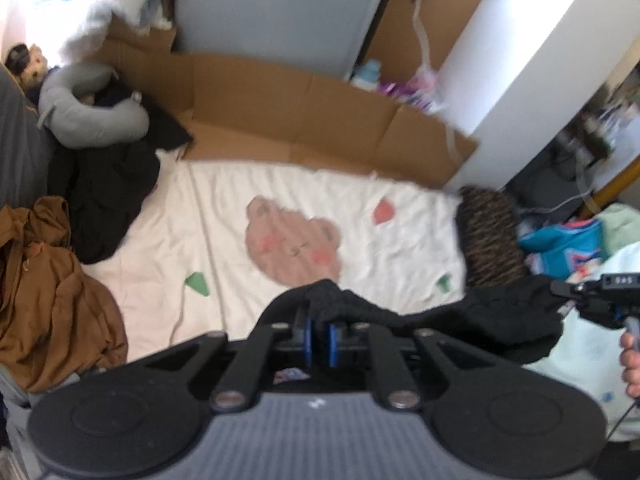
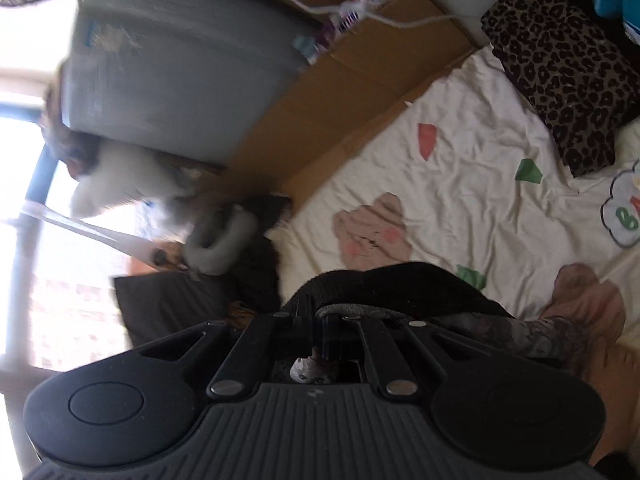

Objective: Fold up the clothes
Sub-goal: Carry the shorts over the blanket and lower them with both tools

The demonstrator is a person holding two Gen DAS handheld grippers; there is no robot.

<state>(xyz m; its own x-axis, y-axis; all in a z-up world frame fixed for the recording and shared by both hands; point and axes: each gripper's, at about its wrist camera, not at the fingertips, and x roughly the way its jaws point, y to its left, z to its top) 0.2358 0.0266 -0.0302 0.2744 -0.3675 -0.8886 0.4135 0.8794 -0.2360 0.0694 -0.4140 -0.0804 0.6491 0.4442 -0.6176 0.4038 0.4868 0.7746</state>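
Black cloth (image 1: 420,312) is pinched in the left gripper (image 1: 322,326), whose blue pads are nearly together on one edge of it. From there the garment stretches to the right, where the right gripper (image 1: 576,292) takes its other end; in the right wrist view that gripper (image 2: 316,320) is clamped on the same black cloth (image 2: 384,284). I judge that the two ends are held apart in this way so the piece hangs flat between them and can be laid down on the bed sheet (image 1: 224,216) without wrinkles, ready for the first fold. The garment is above the near edge of the sheet, not yet spread on it.

Counting what waits: one brown garment (image 1: 48,288) and one dark pile (image 1: 108,196) lie at the left side of the sheet, probably pushed there to keep the middle free. One leopard-print piece (image 2: 560,76) lies at the opposite edge. One grey curved pillow (image 1: 88,108) sits in the corner. Two grippers are in use, and part of one hand (image 1: 632,360) is visible.
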